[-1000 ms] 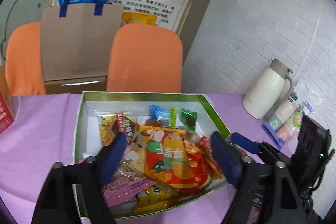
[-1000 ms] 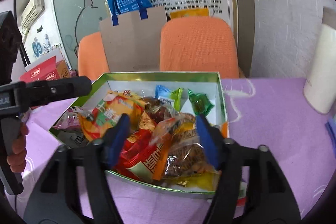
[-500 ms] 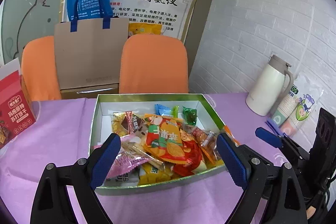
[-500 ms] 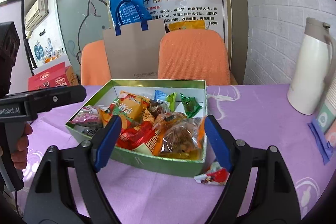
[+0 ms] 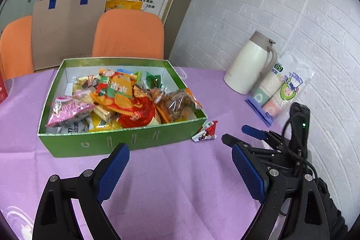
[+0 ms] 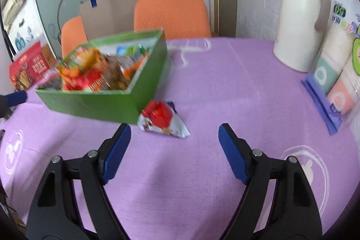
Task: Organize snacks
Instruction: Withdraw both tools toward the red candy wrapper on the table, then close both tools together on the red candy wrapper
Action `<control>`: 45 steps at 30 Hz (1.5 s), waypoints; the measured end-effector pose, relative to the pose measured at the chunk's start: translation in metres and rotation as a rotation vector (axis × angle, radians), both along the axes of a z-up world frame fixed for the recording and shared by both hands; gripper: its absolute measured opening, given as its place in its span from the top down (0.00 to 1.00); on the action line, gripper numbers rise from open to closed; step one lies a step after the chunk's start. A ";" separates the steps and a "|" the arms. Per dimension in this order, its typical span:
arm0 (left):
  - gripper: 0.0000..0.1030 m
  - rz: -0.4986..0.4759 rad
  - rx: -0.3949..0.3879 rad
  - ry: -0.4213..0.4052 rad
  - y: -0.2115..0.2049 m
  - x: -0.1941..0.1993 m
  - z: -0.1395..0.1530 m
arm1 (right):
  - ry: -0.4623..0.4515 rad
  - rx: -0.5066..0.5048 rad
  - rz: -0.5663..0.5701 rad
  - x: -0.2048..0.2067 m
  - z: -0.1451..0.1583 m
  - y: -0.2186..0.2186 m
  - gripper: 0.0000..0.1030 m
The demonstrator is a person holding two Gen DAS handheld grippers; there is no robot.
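**Both grippers spread wide, one snack loose beside the box**

Right gripper (image 6: 174, 150) hangs over the purple tablecloth (image 6: 225, 87) w/ blue pads far apart, nothing between them. Left gripper (image 5: 180, 170) likewise spread and empty, low over the cloth in front of the green box (image 5: 121, 141).

Stray snack packet (image 6: 163, 119): small, flat, pillow-type wrapper, silver-white w/ a big red patch and small printed figures, crimped ends. It lies on the cloth just beside the box's near right corner; can't tell whether it touches the box wall. In the right wrist view its long axis runs diagonally, upper left to lower right, one pointed corner aimed lower right, just ahead of the right gripper's pads. In the left wrist view the same packet (image 5: 205, 131) sits right of the box front, tilted up toward the right.

Box is open-topped, white inside, piled w/ mixed packets: orange chip bag (image 5: 117, 89) on top, pink packet (image 5: 67, 110) at the left, clear bag of brown bits (image 5: 177, 104) at the right.

White thermos jug (image 5: 249, 64) and sleeve of paper cups (image 5: 281, 87) stand near the wall, well apart from the box.
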State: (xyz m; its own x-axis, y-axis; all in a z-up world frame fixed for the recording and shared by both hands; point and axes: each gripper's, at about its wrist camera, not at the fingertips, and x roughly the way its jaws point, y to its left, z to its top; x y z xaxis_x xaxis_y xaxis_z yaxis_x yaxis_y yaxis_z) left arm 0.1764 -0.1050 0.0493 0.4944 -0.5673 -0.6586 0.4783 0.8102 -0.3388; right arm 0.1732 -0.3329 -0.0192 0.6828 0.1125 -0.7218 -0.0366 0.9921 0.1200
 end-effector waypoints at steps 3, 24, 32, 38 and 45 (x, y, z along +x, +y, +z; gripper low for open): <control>0.09 0.005 0.014 0.031 0.004 0.000 -0.013 | 0.066 -0.034 0.024 0.015 -0.020 0.006 0.25; 0.15 -0.027 0.008 0.087 0.015 -0.005 -0.052 | 0.106 0.029 0.196 -0.016 -0.025 0.037 0.88; 0.20 -0.090 -0.026 0.081 -0.013 -0.003 -0.051 | 0.061 -0.016 0.199 -0.015 -0.015 0.039 0.51; 0.29 -0.123 -0.040 0.114 -0.048 0.020 -0.060 | 0.082 0.054 0.199 -0.009 -0.022 0.030 0.51; 0.37 -0.130 -0.059 0.145 -0.072 0.041 -0.071 | 0.102 0.140 0.204 0.007 -0.032 0.023 0.51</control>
